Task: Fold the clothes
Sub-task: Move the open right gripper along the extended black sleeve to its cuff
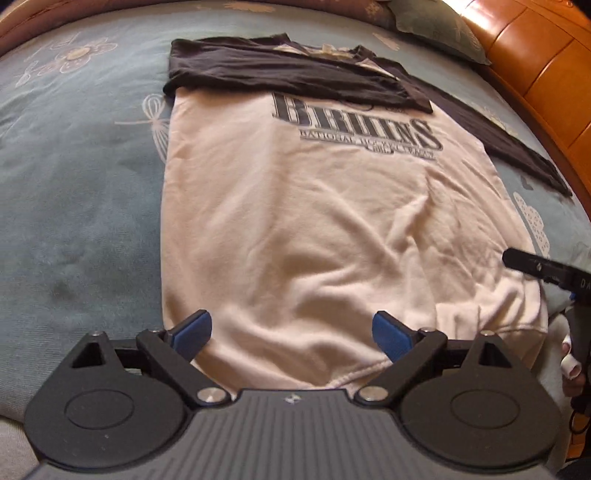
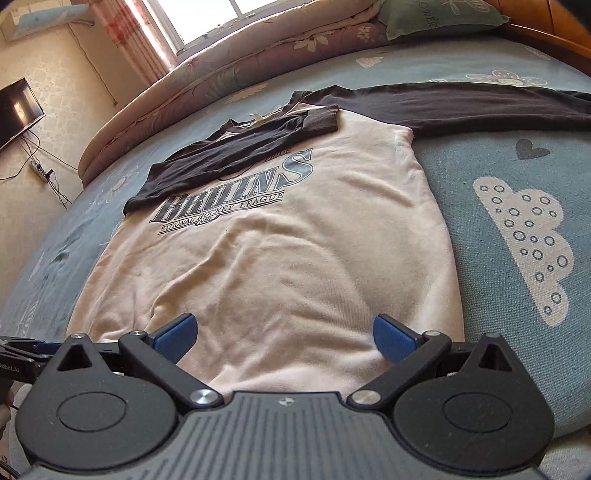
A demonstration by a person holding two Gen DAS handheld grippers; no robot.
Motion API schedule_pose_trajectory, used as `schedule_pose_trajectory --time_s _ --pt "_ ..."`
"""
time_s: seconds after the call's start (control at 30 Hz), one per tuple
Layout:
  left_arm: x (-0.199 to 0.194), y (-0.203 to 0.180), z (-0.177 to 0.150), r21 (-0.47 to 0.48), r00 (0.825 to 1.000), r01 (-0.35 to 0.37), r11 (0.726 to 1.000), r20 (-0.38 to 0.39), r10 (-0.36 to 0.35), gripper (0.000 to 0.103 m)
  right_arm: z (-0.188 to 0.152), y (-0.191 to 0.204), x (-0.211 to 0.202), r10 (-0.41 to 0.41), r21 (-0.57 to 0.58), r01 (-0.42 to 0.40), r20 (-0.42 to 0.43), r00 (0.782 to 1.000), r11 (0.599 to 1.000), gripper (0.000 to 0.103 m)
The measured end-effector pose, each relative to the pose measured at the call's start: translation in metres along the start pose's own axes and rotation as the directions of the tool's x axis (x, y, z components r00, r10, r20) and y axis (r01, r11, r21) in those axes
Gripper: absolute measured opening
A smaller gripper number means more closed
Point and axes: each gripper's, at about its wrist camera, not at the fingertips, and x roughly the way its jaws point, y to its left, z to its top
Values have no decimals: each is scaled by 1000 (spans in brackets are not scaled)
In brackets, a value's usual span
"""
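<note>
A cream shirt with dark sleeves and a "BRUINS" print lies flat, front up, on the bed. One dark sleeve is folded across the chest. The other sleeve stretches out to the right. My left gripper stands open over the hem near its left corner, nothing between its blue pads. My right gripper is open too, over the hem's right part. One of its black fingers shows at the right edge of the left wrist view, with a gloved hand below it.
The blue patterned bedspread surrounds the shirt on all sides. A wooden headboard runs along the right. A pillow and a rolled quilt lie at the far end, under a window.
</note>
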Motion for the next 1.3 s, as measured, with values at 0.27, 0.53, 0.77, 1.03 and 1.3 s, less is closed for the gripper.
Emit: schedule_pose_trajectory --time_s 0.27,0.53,0.77,1.03,1.3 --pt "18 -54 38 126 996 57 990 61 -65 94 2 -11 -9 45 70 -46 5 999 997 103" --pt "55 -55 29 99 997 69 993 -23 -67 102 14 -52 -31 56 191 -64 46 997 980 103" --pt "47 -65 66 98 998 42 994 36 -46 102 100 -109 -54 -39 136 21 129 991 990 103" --pt "73 -87 93 91 997 62 994 43 -66 102 237 -277 -82 -285 314 191 289 914 930 103" --pt "101 -97 104 86 999 47 995 16 -49 102 269 -387 -41 -284 505 153 193 939 850 103"
